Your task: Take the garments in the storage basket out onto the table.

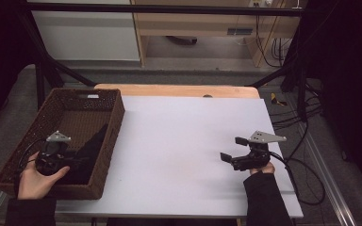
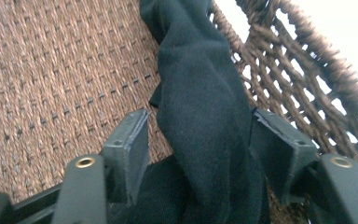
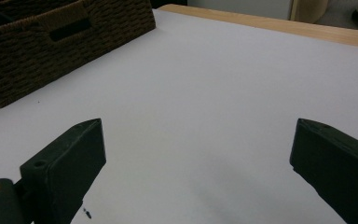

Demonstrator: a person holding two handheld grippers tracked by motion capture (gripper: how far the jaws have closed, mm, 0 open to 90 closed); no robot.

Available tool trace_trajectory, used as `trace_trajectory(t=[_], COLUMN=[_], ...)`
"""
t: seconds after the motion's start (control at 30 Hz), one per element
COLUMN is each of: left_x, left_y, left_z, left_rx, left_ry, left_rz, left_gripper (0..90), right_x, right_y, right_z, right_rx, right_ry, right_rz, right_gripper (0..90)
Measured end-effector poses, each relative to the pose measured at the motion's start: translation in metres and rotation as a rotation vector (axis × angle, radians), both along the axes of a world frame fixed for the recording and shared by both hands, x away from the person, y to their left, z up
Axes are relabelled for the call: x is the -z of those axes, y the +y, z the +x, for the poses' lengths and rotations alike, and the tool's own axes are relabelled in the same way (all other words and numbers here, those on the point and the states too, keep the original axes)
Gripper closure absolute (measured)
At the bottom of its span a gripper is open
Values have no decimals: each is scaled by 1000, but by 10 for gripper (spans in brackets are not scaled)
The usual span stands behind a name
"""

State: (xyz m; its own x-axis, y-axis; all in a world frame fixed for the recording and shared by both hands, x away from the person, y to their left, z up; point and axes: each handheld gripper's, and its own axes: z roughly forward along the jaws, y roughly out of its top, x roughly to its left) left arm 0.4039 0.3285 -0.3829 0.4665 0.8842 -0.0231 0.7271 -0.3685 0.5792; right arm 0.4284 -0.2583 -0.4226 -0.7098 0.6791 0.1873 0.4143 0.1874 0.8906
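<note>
A soft, dark cloth (image 2: 200, 121), thick and rumpled like fleece, lies inside the woven wicker basket (image 1: 115, 117) at the table's left, against its right wall. The left gripper (image 2: 200, 140) has the cloth between its hard black pads; the right pad touches it, the left stands just off. The right gripper (image 1: 233, 149) rests wide apart over the smooth white tabletop (image 1: 179, 141).
</note>
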Motion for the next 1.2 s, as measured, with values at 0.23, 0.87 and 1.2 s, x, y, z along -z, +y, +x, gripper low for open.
trace_trajectory(t=[0.23,0.87,1.2], left_x=[1,-6,-15], left_y=[-1,1,9], left_z=[-1,-3,-5], left_rx=[28,44,41], left_ry=[8,1,-35], left_rz=[7,-32,-95], left_gripper=[596,782,787], right_x=[0,1,1], right_y=[0,0,0], right_z=[0,1,1], right_rx=[-1,1,3], right_ry=[2,6,6], right_rz=[-4,-6,-6], right_gripper=[35,35,37])
